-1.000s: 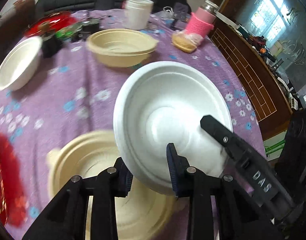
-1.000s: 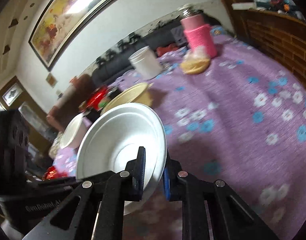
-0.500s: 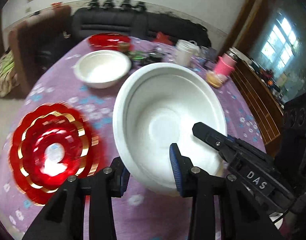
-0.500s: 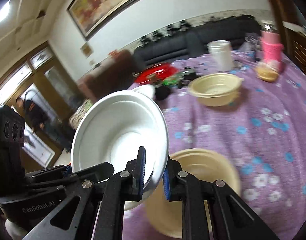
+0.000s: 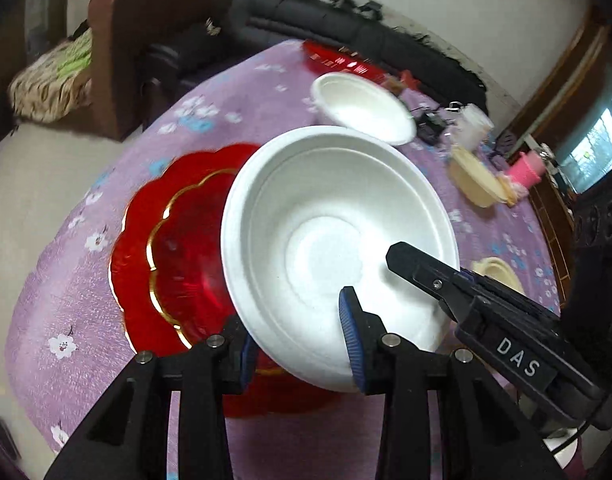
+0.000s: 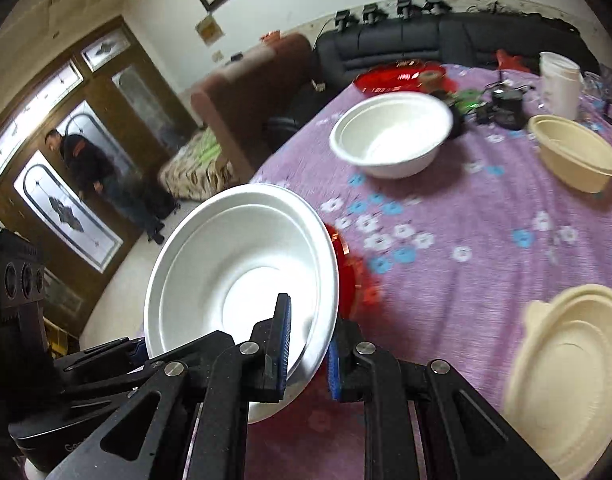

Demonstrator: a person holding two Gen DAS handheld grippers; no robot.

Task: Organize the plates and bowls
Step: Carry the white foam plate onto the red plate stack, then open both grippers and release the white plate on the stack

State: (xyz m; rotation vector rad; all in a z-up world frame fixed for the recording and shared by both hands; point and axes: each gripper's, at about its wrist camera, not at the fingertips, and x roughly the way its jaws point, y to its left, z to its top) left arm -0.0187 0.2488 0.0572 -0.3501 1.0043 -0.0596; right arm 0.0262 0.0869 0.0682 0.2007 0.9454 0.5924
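Observation:
Both grippers hold one white foam bowl [image 5: 329, 236], tilted, in the air above the purple flowered table. My left gripper [image 5: 302, 344] is shut on its near rim. My right gripper [image 6: 307, 344] is shut on the rim at the other side; it shows in the left wrist view [image 5: 437, 280] as a black finger inside the bowl. The bowl also fills the middle of the right wrist view [image 6: 242, 276]. Under it lies a red plate with gold trim [image 5: 174, 256]. A second white bowl [image 6: 389, 140] stands further back, upright.
A cream bowl [image 6: 577, 152] stands at the far right and a cream lid or plate [image 6: 561, 380] at the near right. A white cup [image 6: 559, 80], a pink bottle [image 5: 527, 170], a far red plate [image 6: 397, 76] and small clutter stand at the back. Sofas lie beyond the table's left edge.
Both grippers have carried the white bowl leftward across the table, from above the cream plate to above the red gold-trimmed plate. The grip on the bowl is unchanged.

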